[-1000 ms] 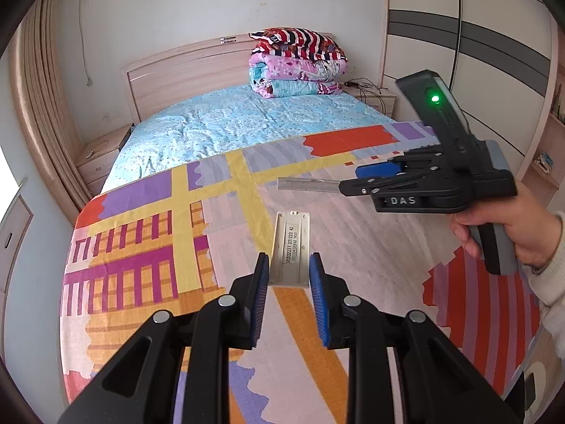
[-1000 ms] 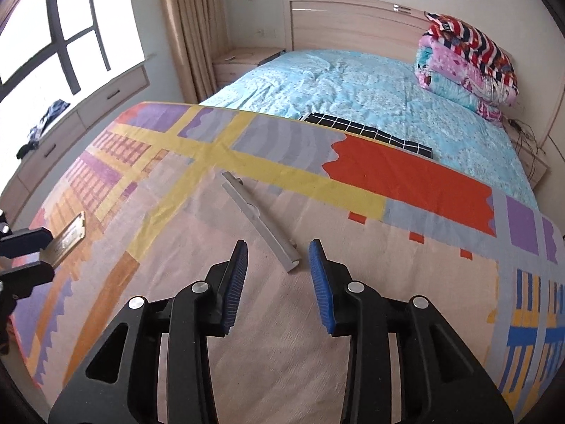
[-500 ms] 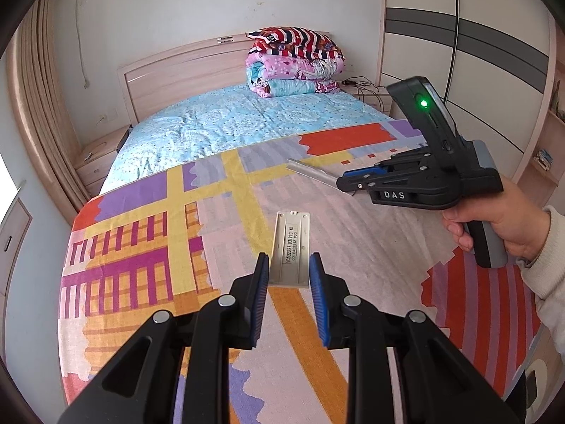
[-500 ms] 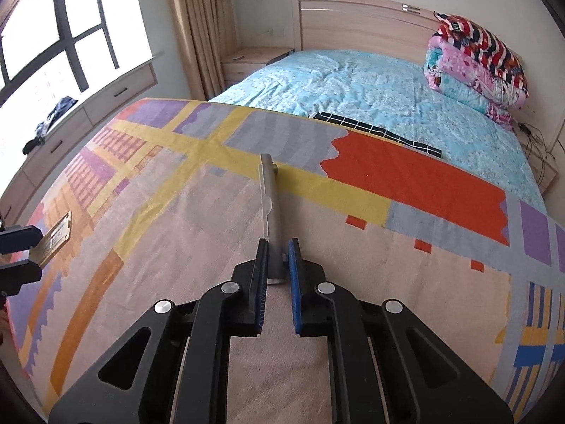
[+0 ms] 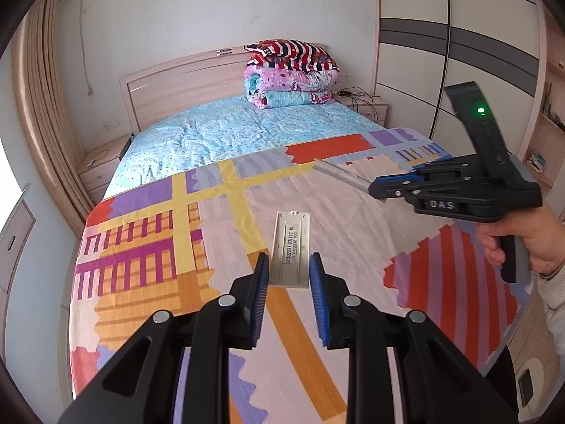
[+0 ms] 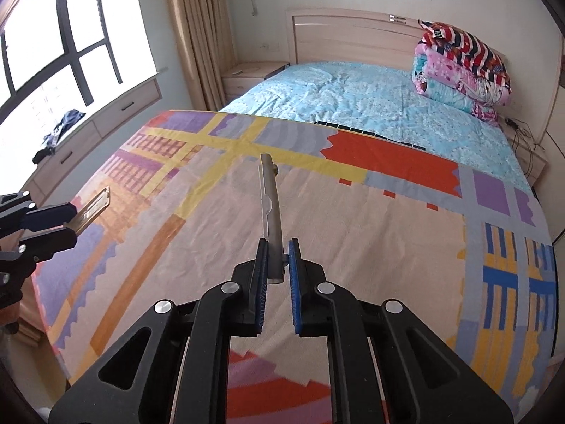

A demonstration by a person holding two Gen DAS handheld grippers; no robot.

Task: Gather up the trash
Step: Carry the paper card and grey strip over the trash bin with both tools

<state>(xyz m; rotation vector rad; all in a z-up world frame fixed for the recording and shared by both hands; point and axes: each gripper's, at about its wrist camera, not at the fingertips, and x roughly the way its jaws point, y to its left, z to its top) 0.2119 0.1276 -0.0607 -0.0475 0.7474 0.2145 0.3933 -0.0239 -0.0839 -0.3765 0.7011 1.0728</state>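
My left gripper is shut on a flat pale grey plastic cover with a printed label, held up over the patterned bed cover. From the right wrist view that same cover juts from the left gripper at the left edge. My right gripper is shut on the near end of a long grey metal bar that points away over the bed. In the left wrist view the bar sticks out of the right gripper, which a hand holds.
A blue quilt covers the far half of the bed, with folded quilts stacked by the headboard. A wardrobe stands to the right, a window and low drawers to the left. Nightstands flank the headboard.
The right gripper closed on the grey bar that lay on the bed cover and lifted it off. Both grippers rose and drew back a little; the left kept its hold on the plastic cover.
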